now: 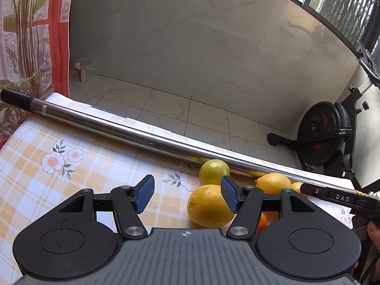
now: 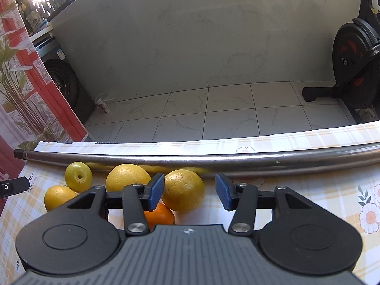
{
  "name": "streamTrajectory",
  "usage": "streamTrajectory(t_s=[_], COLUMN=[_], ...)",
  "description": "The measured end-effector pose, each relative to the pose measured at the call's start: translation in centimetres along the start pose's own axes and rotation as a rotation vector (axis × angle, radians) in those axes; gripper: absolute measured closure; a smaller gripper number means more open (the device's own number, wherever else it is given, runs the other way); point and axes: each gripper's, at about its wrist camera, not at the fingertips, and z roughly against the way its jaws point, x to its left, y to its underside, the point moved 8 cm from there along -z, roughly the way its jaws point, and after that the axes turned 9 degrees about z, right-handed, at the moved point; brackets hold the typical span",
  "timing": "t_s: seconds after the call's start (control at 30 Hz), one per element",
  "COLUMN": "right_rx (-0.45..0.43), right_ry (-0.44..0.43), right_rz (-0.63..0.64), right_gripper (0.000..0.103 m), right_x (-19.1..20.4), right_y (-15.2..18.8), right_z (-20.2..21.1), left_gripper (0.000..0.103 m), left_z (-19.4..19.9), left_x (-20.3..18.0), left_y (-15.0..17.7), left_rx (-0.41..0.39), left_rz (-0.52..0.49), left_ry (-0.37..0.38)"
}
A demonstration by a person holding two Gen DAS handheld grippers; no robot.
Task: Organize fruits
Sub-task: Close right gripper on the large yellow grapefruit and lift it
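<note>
Several citrus fruits lie grouped on the checked tablecloth [image 1: 71, 190] against a metal pole. In the left wrist view a big lemon [image 1: 209, 205] lies just inside my left gripper's [image 1: 187, 193] right-hand pad; the left-hand pad stands well away, so the gripper is open. Behind it are a greenish-yellow fruit [image 1: 213, 171], another lemon [image 1: 273, 182] and an orange [image 1: 263, 220]. In the right wrist view my right gripper [image 2: 189, 193] is open, with a yellow citrus [image 2: 184, 190] in the gap beside its left-hand pad. An orange [image 2: 160, 215], a lemon [image 2: 127, 177], a round yellow-green fruit [image 2: 78, 175] and a smaller lemon [image 2: 59, 197] lie to its left.
The long steel pole [image 1: 142, 135] [image 2: 213, 161] lies along the table's far side, just before the edge. Beyond are a tiled floor and an exercise bike [image 1: 325, 135]. A finger of the right gripper [image 1: 332, 196] and a hand [image 1: 372, 232] show at the left view's right edge.
</note>
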Motion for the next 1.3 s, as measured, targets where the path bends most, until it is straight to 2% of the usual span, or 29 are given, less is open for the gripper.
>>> streamTrajectory(t_s=[0.37,0.63,0.67,0.7,0.97,1.3], right_rx=[0.019,0.009,0.005,0.000,0.003,0.022], right_ry=[-0.065,-0.127,-0.143,-0.153,-0.129,-0.049], right_rz=[-0.002,-0.134,-0.143,-0.143,-0.068,-0.015], right_gripper=[0.047,0.047,0.052,0.054,0.054,0.054], right_x=[0.5,-0.7,-0.8,-0.8,-0.5,-3.6], right_y=[0.2,0.6,0.6,0.6,1.1,2.7], right_z=[-0.8,-1.1,-1.1,-1.0,0.6,4.6], left_gripper=[0.039,0.039,0.039,0.039,0.039,0.039], left_z=[-0.3,0.0,0.0,0.1,0.2,-0.1], left_x=[0.5,-0.3,-0.5,-0.6,-1.6,-3.0], left_y=[1.5,2.1,2.2,2.2,3.3,5.0], left_rx=[0.040,0.042,0.041,0.040,0.051,0.085], left_rz=[0.009,-0.020,-0.025,-0.029,-0.059,-0.092], left_ry=[-0.006,-0.005,-0.004,-0.002,0.012,0.050])
